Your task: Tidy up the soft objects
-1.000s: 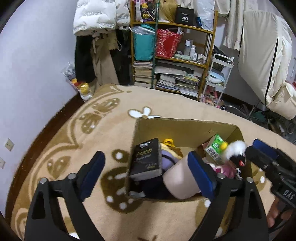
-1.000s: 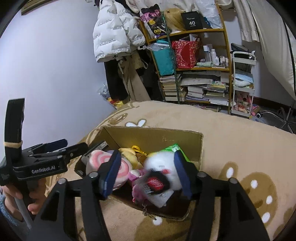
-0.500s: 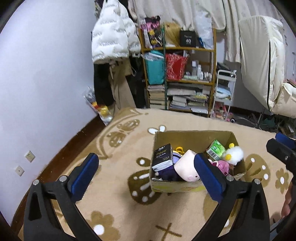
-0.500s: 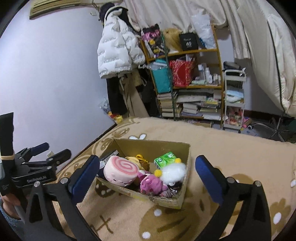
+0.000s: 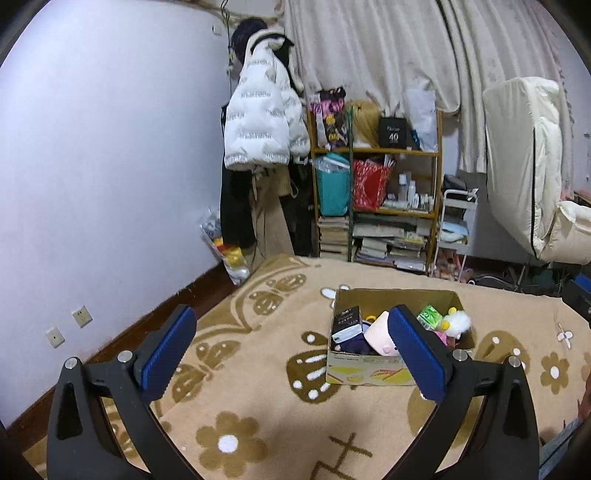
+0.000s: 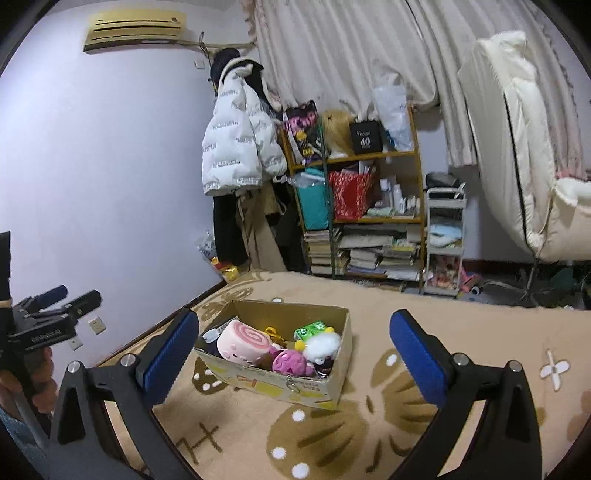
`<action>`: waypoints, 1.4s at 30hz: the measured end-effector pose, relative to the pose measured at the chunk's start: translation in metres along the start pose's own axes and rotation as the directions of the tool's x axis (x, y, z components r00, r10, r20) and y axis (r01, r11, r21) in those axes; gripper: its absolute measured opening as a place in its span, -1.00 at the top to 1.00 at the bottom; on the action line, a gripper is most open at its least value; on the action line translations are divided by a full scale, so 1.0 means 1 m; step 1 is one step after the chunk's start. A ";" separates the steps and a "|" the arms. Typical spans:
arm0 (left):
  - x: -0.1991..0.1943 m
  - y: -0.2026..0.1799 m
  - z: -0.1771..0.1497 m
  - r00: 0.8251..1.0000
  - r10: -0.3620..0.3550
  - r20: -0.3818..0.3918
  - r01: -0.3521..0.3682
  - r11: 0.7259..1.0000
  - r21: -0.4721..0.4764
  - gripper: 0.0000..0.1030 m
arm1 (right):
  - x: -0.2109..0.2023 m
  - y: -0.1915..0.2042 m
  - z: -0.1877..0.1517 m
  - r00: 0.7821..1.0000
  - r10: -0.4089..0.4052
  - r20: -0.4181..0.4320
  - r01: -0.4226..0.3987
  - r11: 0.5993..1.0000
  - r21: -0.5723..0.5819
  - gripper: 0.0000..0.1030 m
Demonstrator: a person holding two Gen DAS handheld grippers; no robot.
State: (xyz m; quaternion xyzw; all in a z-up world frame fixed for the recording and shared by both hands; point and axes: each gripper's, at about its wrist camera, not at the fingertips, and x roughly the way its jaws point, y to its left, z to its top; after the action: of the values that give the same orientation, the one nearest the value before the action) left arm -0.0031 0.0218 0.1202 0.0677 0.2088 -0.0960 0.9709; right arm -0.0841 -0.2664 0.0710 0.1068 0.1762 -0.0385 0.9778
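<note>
The box (image 6: 334, 384) on the rug (image 6: 369, 439) is seen packed with plush toys (image 6: 243, 341) and a green pack (image 6: 310, 329). Both grippers, left (image 5: 291, 354) and right (image 6: 293, 356), are now spread wide, emptied and drawn back from it.

- The right gripper (image 6: 293, 354) is spread wide, blue pads facing each other, nothing between them.
- Beyond it a cardboard box (image 6: 334, 373) sits open on a tan rug (image 6: 369, 435) with brown flower and butterfly patterns.
- In the box: a pink swirl cushion (image 6: 242, 341) at the left, a purple plush toy (image 6: 288, 362) in front, a white fluffy toy (image 6: 321, 345) to its right, and a green packet (image 6: 310, 329) behind.
- At the left edge the left gripper (image 6: 61, 297) shows, held by a hand (image 6: 38, 384).
- Behind stand a shelf (image 6: 369, 218) of books and bags, a hanging white jacket (image 6: 238, 147), curtains (image 6: 351, 48) and an air conditioner (image 6: 135, 27).
</note>
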 end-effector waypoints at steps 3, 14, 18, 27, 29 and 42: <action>-0.012 0.005 -0.006 1.000 0.009 0.017 -0.009 1.000 0.002 -0.99 | -0.009 0.006 -0.003 1.000 -0.009 0.011 0.009 1.000 -0.025 -1.00; -0.021 0.005 -0.028 1.000 0.005 -0.004 -0.004 1.000 0.024 -0.99 | -0.016 0.013 -0.025 1.000 -0.012 -0.009 0.012 0.999 -0.031 -1.00; -0.017 0.002 -0.035 1.000 -0.004 -0.017 0.004 1.000 0.020 -0.99 | -0.013 0.011 -0.031 1.000 -0.027 -0.011 0.027 0.998 -0.050 -1.00; -0.003 -0.003 -0.041 0.999 -0.006 -0.039 0.008 0.999 0.035 -0.99 | -0.002 0.005 -0.040 0.998 -0.039 -0.047 0.037 0.998 -0.047 -1.00; 0.000 -0.005 -0.042 0.999 -0.005 -0.047 0.007 0.999 0.040 -0.99 | 0.000 0.004 -0.041 0.998 -0.039 -0.056 0.036 0.998 -0.043 -1.00; 0.007 -0.010 -0.045 0.997 -0.013 -0.071 0.018 0.998 0.064 -0.99 | 0.003 0.001 -0.045 0.997 -0.042 -0.065 0.040 0.998 -0.041 -1.00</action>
State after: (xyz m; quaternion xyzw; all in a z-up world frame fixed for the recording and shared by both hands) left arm -0.0168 0.0191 0.0757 0.1009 0.2400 -0.1079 0.9595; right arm -0.0963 -0.2554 0.0289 0.0850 0.2114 -0.0514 0.9723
